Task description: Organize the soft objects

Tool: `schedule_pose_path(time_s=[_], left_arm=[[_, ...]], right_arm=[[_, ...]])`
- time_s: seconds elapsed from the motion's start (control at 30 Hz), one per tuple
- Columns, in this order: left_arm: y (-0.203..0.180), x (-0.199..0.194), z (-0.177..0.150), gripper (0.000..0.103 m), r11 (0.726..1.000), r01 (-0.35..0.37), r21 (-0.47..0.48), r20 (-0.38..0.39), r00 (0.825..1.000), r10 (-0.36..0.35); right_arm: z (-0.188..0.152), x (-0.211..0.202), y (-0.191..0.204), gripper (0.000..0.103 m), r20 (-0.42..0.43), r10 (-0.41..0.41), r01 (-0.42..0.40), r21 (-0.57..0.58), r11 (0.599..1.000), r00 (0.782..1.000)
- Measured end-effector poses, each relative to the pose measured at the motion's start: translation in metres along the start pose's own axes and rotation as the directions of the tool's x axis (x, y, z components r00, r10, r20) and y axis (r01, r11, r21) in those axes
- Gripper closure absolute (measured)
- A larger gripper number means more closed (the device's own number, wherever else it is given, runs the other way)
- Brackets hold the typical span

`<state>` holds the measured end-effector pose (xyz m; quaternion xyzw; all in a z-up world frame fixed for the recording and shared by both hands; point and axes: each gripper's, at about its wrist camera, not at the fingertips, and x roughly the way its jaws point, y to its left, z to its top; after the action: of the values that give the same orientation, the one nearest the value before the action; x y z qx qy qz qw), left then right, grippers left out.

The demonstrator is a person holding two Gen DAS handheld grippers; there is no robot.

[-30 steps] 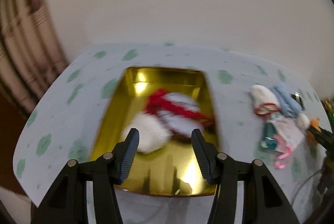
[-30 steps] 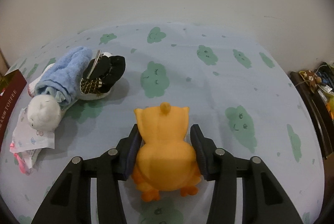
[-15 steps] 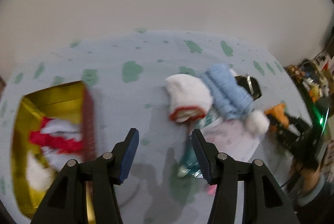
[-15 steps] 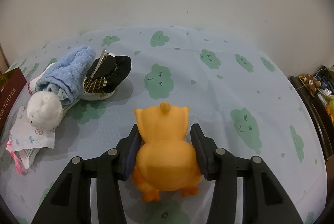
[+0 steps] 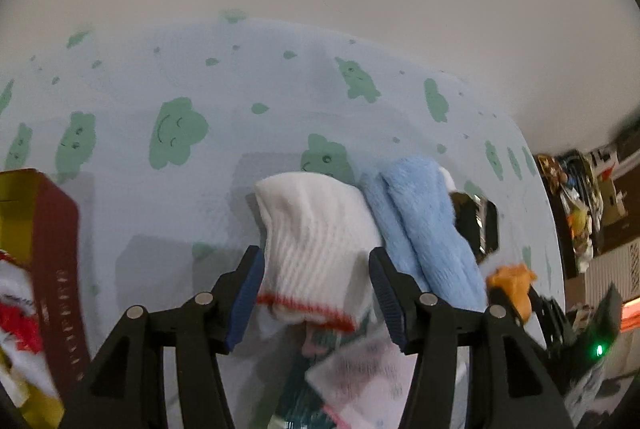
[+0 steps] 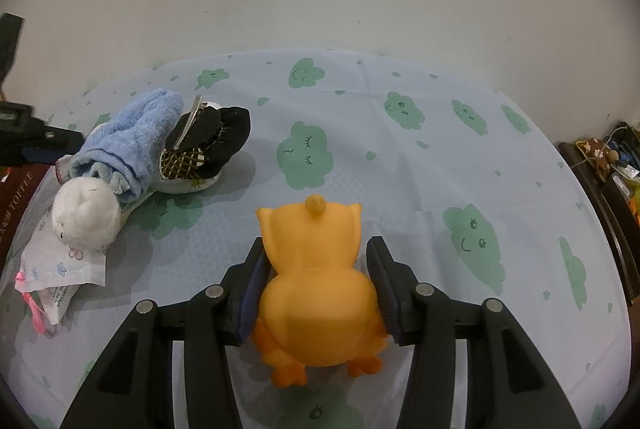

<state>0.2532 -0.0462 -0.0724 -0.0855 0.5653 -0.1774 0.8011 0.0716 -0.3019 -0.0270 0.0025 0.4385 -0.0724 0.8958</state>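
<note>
Down at the left edge of my left wrist view sits the gold-lined box (image 5: pixel 38 229) with its dark red wall; inside it I make out a red and white soft thing (image 5: pixel 16 313), cut off by the frame and blurred.

My left gripper (image 5: pixel 316 293) has its jaws parted wide, and the white sock with the red cuff (image 5: pixel 316 249) lies between them near the frame's middle. The left pad sits just beside the sock's edge, and the right pad stands clear of it, so I am not pressing on it. Just right of it lies the blue towel (image 5: pixel 424 225), and below it a printed packet (image 5: pixel 360 373) on the cloud-patterned cloth (image 5: pixel 180 133).

My right gripper (image 6: pixel 316 293) is closed onto the orange duck toy (image 6: pixel 316 269) at the lower middle of its view, both pads against the toy's sides, though the jaws are not tightly squeezed. At the left of that frame the blue towel (image 6: pixel 132 133), a white pompom (image 6: pixel 86 213) and a black shoe-like plush (image 6: pixel 216 137) lie bunched together, touching.
</note>
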Motion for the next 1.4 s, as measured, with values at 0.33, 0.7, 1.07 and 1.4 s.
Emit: schedule_pose_path(time_s=[0.33,0.7,1.07,1.4], left_arm=[[-0.003,0.029,0.004,0.031,0.999,-0.042,0.000,0.035,0.999,0.042],[0.005,0.006,-0.005,0.074,1.000,0.009,-0.020,0.057,0.998,-0.007],[0.007,-0.041,-0.028,0.074,0.999,-0.038,-0.013,0.130,0.991,0.039],[0.016,-0.082,-0.054,0.074,0.989,-0.149,0.005,0.155,0.977,0.146]], right_arm=[[-0.001,0.000,0.001,0.055,-0.001,0.002,-0.002,0.005,1.000,1.000],[0.000,0.000,0.001,0.055,-0.002,0.000,0.000,0.005,1.000,1.000],[0.000,0.000,0.002,0.054,-0.004,-0.007,0.007,-0.001,1.000,1.000],[0.001,0.002,0.003,0.054,-0.005,-0.016,0.016,-0.014,1.000,1.000]])
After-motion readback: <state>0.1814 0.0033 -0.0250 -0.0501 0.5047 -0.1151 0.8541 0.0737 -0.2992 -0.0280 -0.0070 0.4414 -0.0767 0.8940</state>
